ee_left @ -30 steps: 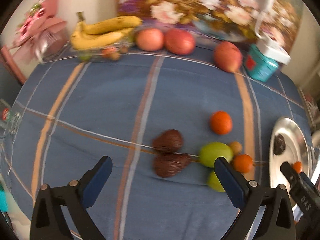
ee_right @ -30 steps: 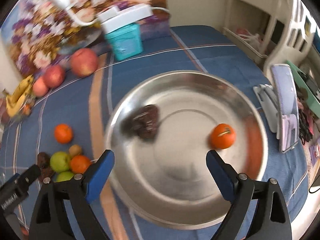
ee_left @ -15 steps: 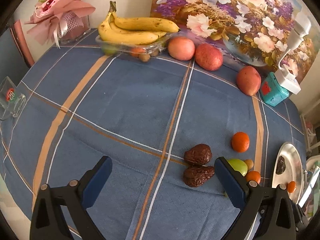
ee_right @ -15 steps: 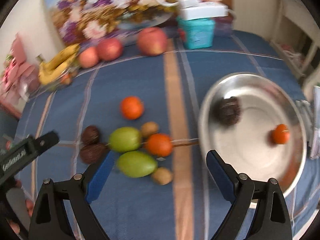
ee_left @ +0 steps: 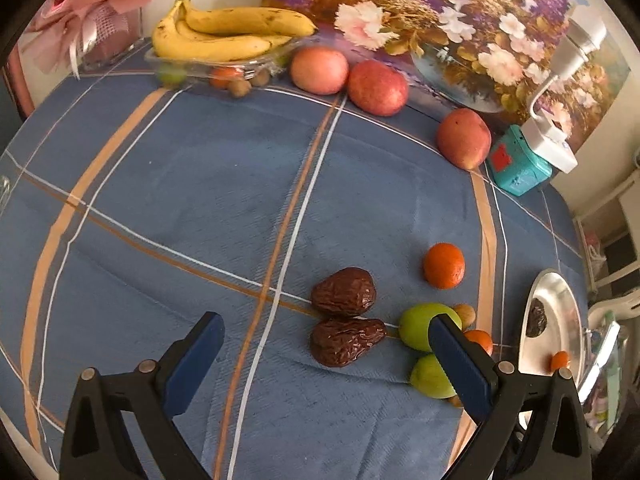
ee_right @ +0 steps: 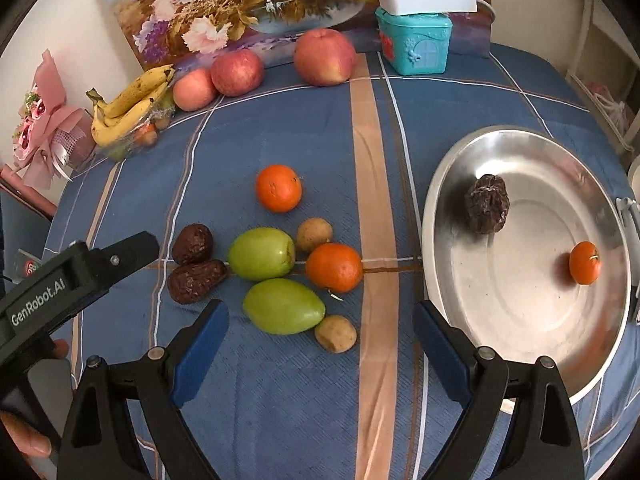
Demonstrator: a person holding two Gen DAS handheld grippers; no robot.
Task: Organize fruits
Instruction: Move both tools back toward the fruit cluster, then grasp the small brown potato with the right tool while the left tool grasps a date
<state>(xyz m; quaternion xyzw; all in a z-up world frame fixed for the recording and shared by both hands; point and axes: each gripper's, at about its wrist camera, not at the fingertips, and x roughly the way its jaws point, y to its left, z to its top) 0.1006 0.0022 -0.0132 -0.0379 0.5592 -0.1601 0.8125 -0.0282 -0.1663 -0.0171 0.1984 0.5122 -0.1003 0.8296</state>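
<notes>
— Blue plaid cloth covers the bench (ee_right: 304, 128), with a flower painting (ee_right: 224, 8) propped at the back, bananas (ee_left: 224, 36) and three apples along the far edge. Where does the sorting stand?

— Partway, by my reading. The steel bowl (ee_right: 516, 320) at the right already holds one wrinkled date (ee_right: 487, 209) and a small orange (ee_right: 585, 262). Most of the fruit lies loose in a cluster near the middle of the cloth.

— And the tongs?

— Both pairs are spread wide and hold nothing. The right tongs (ee_right: 320, 344) hover over the near edge of the cluster; the left tongs (ee_left: 326, 354) hang over the two dark dates (ee_left: 344, 322), with the lower one between the open jaws.

— So which piece next?

— My guess is that lower date (ee_right: 196, 281), or the nearer green fruit (ee_right: 284, 306) for the right side. The date's long axis runs roughly left to right in the left wrist view, fat end left, narrow tip toward the green fruit (ee_left: 426, 326). The jaws stand either side along that axis, so a turn of the wrist to close across the narrow waist may suit better.

— Anything awkward?

— The two dates touch, and the other green fruit (ee_right: 262, 254) sits just beside an orange (ee_right: 334, 267) and a small brown fruit (ee_right: 314, 234). A careless descent could nudge neighbours into rolling.
</notes>
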